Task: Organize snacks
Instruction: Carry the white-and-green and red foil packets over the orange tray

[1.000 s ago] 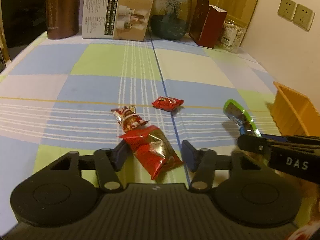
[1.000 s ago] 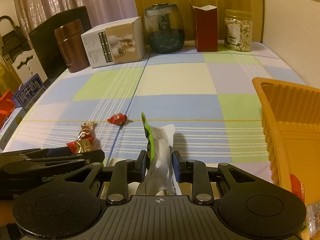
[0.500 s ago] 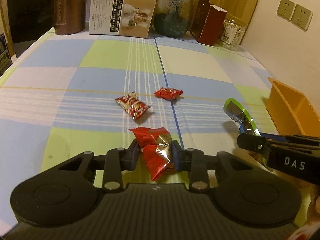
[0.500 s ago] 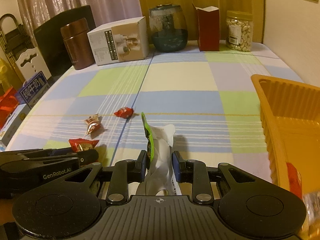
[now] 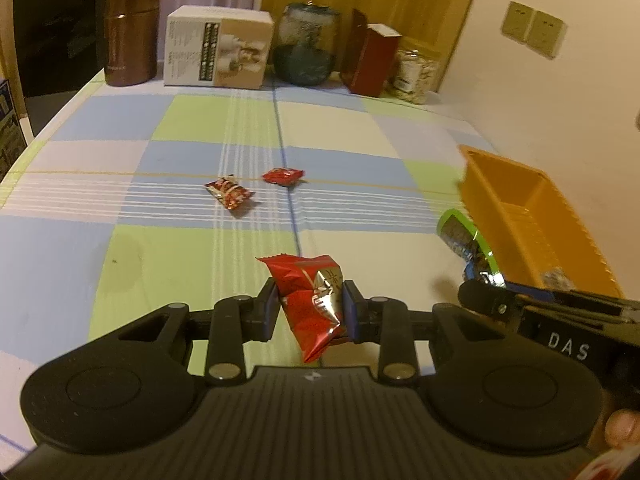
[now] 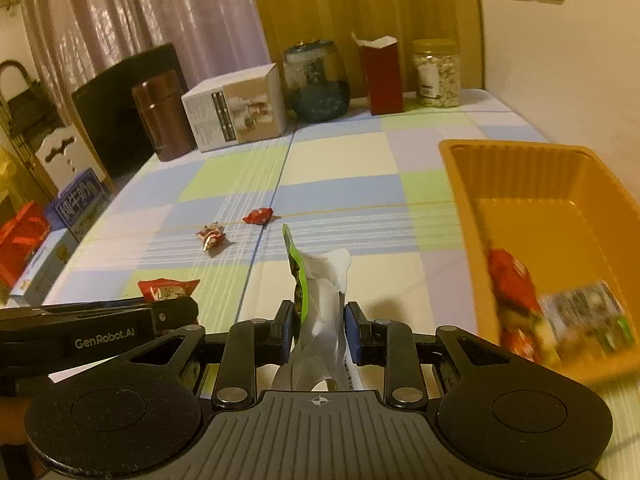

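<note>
The left claw (image 5: pixel 308 310) is clamped on a red snack packet (image 5: pixel 312 300), and the right claw (image 6: pixel 318 330) is clamped on a green-and-white pouch (image 6: pixel 320 292). The orange bin (image 6: pixel 472 200) fills the right of the right-wrist frame, just beside the right claw. So the right hand looks nearer to drop first.

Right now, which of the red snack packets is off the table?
The large red foil packet, clamped in the left tongs. The two smaller red ones lie loose on the tablecloth.

- We cannot read the blurred packets (image 6: pixel 560 316) in the bin (image 6: pixel 520 152), whose right side runs off the right wrist view.
- The left wrist view hides most of the bin's (image 5: pixel 500 184) contents behind its wall.
- The labels on the box (image 5: pixel 218 46) and jar (image 6: pixel 436 74) are too small for us to read.
</note>
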The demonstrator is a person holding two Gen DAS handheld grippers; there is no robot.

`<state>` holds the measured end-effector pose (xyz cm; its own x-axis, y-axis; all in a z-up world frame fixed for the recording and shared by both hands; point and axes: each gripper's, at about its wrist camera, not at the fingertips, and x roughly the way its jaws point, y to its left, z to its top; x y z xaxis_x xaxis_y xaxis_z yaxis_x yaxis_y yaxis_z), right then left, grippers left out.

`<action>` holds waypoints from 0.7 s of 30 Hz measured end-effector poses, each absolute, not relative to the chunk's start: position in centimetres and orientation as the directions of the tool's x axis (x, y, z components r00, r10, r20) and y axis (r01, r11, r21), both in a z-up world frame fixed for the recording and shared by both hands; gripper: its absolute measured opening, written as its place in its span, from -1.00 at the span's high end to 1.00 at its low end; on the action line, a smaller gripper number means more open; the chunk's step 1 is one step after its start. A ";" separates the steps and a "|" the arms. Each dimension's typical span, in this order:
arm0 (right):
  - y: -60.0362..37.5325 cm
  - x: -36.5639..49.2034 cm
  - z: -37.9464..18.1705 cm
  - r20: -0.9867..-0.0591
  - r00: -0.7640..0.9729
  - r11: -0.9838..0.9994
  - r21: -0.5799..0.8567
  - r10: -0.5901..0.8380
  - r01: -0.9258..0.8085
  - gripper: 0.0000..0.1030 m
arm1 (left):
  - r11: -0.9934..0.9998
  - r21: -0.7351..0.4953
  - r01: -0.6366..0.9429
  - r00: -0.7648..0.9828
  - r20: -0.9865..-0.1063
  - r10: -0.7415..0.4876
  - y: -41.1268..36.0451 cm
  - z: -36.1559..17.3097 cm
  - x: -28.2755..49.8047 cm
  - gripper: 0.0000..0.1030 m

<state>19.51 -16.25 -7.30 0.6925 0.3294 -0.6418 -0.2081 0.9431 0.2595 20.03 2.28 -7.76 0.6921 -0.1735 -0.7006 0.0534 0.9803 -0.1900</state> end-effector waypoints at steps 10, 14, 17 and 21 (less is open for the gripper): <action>-18.9 14.2 -5.0 -0.631 0.717 0.949 0.279 0.294 -0.144 0.47 | 0.971 -0.201 0.126 0.695 -0.680 -0.231 -0.8 -5.1 16.1 0.43; -20.3 12.9 -3.9 -0.622 0.734 0.954 0.276 0.273 -0.121 0.47 | 0.967 -0.204 0.156 0.697 -0.670 -0.254 -2.1 -4.1 15.2 0.44; -21.5 12.3 -3.1 -0.614 0.748 0.956 0.275 0.254 -0.099 0.47 | 0.962 -0.205 0.178 0.698 -0.663 -0.270 -3.0 -3.5 14.9 0.44; -23.2 11.9 -2.2 -0.604 0.764 0.960 0.273 0.227 -0.070 0.47 | 0.958 -0.202 0.205 0.698 -0.655 -0.288 -4.3 -2.8 14.9 0.44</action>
<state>11.92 -23.20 -2.23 0.7638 0.2273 -0.6041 -0.0700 0.9596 0.2726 14.94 -4.28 -2.77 0.6980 -0.2883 -0.6555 0.2053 0.9575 -0.2024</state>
